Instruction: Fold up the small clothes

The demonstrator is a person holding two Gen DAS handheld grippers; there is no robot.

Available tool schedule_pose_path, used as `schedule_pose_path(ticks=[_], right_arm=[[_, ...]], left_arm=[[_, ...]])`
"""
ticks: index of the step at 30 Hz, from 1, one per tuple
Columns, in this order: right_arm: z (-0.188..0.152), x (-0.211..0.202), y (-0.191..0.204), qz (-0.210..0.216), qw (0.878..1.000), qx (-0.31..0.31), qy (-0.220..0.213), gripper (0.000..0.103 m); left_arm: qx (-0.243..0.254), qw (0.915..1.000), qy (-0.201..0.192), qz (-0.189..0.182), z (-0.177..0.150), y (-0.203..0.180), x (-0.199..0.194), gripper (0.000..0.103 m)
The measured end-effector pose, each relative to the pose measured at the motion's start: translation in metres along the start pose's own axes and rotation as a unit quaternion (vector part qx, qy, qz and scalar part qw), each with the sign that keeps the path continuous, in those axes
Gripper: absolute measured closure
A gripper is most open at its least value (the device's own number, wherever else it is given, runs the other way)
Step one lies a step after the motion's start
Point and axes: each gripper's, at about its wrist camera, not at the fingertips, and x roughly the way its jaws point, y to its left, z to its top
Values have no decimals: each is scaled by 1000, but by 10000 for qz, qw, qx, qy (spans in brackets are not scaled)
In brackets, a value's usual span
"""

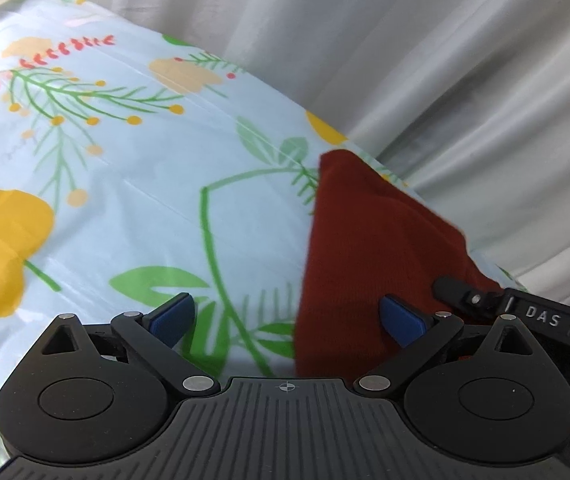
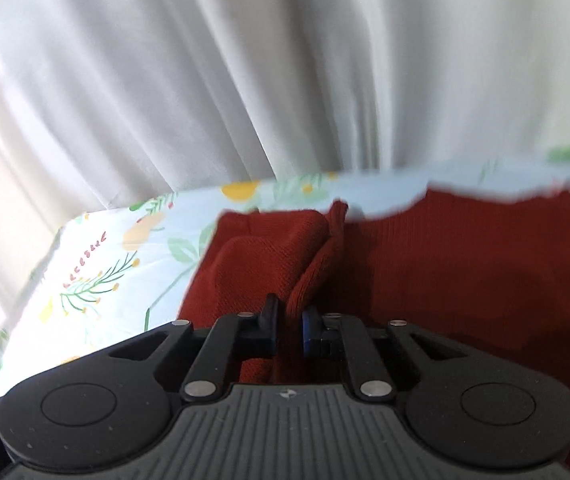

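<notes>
Rust-red knitted garment (image 2: pixel 465 280) lies on the desk's pale-blue floral plastic cover (image 1: pixel 133 184), near the white curtain (image 2: pixel 245 72). The right gripper (image 2: pixel 289 330) pinches a raised fold of it; the left gripper (image 1: pixel 287 318) hovers spread over its left edge. That thin pinch could slip, dropping the fold crooked. "DAS" is printed on the other gripper's casing (image 1: pixel 541 317).

A home room: a floral tablecloth (image 1: pixel 125 200) on the table, white curtains (image 2: pixel 245 80) hanging behind.
</notes>
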Motion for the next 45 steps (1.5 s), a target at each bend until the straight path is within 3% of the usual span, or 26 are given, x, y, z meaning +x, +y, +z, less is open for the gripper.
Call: schedule_pose_path(ticks=[4,7,13,15,17,20,22,25,27,31,32,33,34,38,39,41,43,45], right_arm=[[3,-41,2,-562,9948,-598,-597,94],[-5,-62,-11,-1079,9858,-955,-865,94],[-23,-56,-68,-1697,9826,-617,-431,93],[-31,-52,-85,-1599,9862,-377,-208,92],[-32,-64,-95,-1407,9896,-72,-283,87],[-36,-91,-112,-1017,9918,679,-363,79],[-45,-106,-121,-589,9905,1193,-348,66],[-67,-120,-124,-66,9845,1721,-324,45],[-76,-117,-124,122,9809,1920,-275,42],[-78,-104,-115,409,9791,1991,-39,46],[-78,-105,-111,379,9818,1858,-87,52],[-78,-104,-108,298,9850,1694,-108,76],[-78,-102,-103,203,9887,1486,-59,88],[-77,-94,-99,-78,9951,974,120,89],[-74,-97,-100,-8,9953,963,108,87],[-65,-105,-109,172,9930,1163,-85,75],[-54,-109,-121,-24,9901,1370,-313,40],[-42,-99,-131,82,9880,1509,-320,38]], left_arm=[[130,9996,-36,-228,-1,-16,-4,1],[365,9990,-241,-58,-7,-35,-8,1],[740,9963,168,-401,-29,-67,11,1],[890,9942,319,-510,-38,-75,19,1],[861,9923,554,-694,-45,-76,26,1],[896,9920,537,-710,-46,-76,21,1],[565,9943,429,-792,-44,-70,13,1],[468,9968,150,-627,-39,-68,7,1],[468,9968,245,-592,-39,-72,11,1],[24,9904,531,-1279,-46,-75,15,1],[0,9910,417,-1270,-47,-77,12,1],[14,9911,384,-1277,-48,-77,12,1],[-22,9910,409,-1275,-47,-76,13,1],[-243,9898,246,-1380,-45,-67,1,1],[-172,9911,131,-1314,-43,-66,-3,1],[152,9964,-74,-836,-40,-65,-8,1],[400,9986,-152,-318,-38,-63,-7,1],[373,9993,-48,-73,-38,-57,-4,1]])
